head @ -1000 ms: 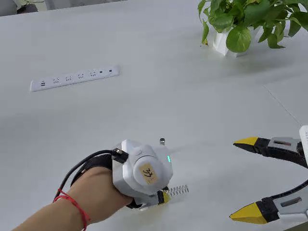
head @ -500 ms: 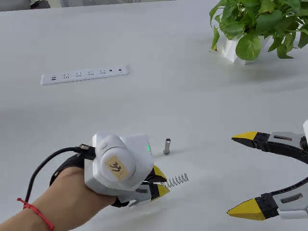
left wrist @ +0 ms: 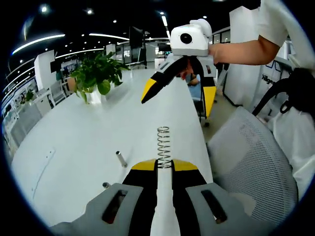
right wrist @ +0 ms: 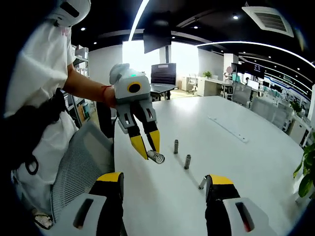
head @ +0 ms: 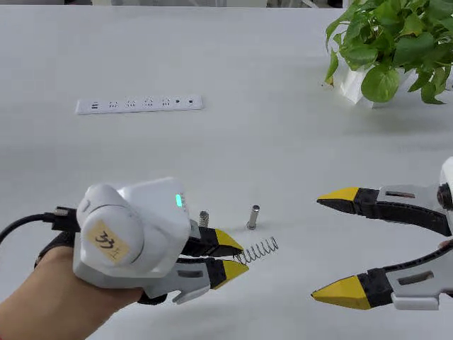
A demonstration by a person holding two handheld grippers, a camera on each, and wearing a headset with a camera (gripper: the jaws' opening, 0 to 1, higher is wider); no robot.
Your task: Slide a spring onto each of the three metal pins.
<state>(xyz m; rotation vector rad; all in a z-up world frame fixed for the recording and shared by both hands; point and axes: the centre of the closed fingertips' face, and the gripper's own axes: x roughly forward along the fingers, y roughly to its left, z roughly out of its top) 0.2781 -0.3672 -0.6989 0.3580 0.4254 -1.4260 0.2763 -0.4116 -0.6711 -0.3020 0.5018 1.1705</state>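
My left gripper (head: 232, 258) is shut on one end of a small steel spring (head: 257, 248), which sticks out to the right past the yellow tips. In the left gripper view the spring (left wrist: 164, 145) points straight ahead from the shut jaws. Two short metal pins (head: 253, 216) (head: 204, 218) stand upright on the white table just behind it. The right gripper view has three pins (right wrist: 175, 146) (right wrist: 187, 161) (right wrist: 203, 182), the nearest one looking tilted. My right gripper (head: 333, 246) hovers open to the right, holding nothing.
A white power strip (head: 139, 104) lies at the back left of the table (head: 283, 127). A potted green plant (head: 386, 42) stands at the back right. A mesh office chair (left wrist: 251, 162) sits off the table's near edge.
My left gripper has shut on the spring's end and rolled over with it. A second pin has come out from behind that gripper. The right gripper has stayed open.
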